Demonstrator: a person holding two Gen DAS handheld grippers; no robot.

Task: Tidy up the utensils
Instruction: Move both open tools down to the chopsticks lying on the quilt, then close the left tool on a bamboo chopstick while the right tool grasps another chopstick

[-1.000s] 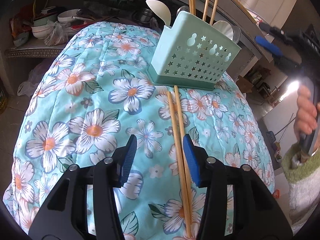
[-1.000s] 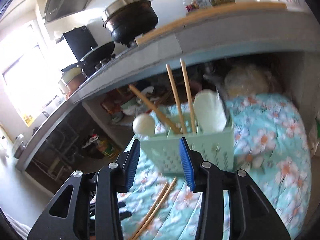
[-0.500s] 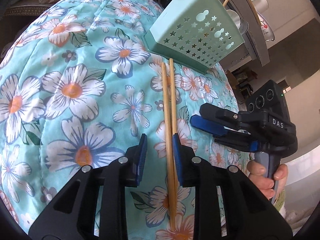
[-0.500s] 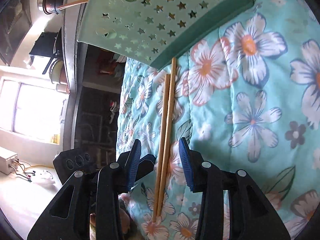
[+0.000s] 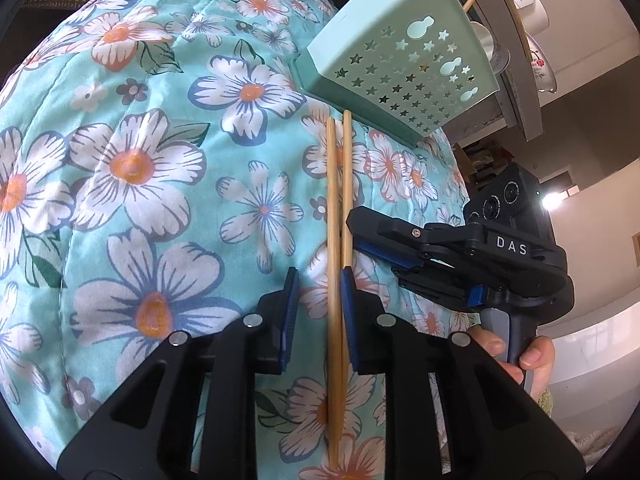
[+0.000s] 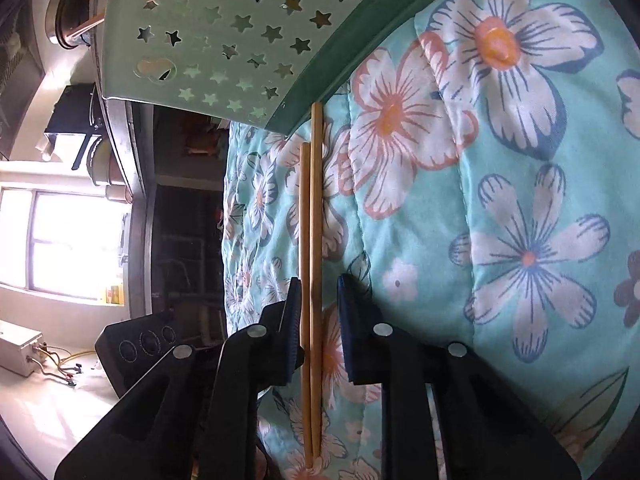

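Two wooden chopsticks [image 5: 337, 216] lie side by side on the floral cloth [image 5: 132, 168], their far tips at the foot of a mint green utensil holder [image 5: 404, 64] with star holes. My left gripper [image 5: 319, 280] is open, its fingers either side of the chopsticks near their lower part. My right gripper [image 6: 318, 286] is open too and straddles the same chopsticks [image 6: 312, 220] from the side. It shows in the left wrist view [image 5: 384, 240], touching the pair. The holder [image 6: 224, 36] has more chopsticks standing in it.
A grey counter edge [image 5: 516, 80] with white dishes runs behind the holder. In the right wrist view a dark shelf unit [image 6: 184, 216] and a bright window [image 6: 64, 240] lie beyond the cloth's edge.
Both grippers have come down to the lying chopsticks. The right one swung from facing the holder to straddling the pair. The left gripper's jaws have narrowed around them.
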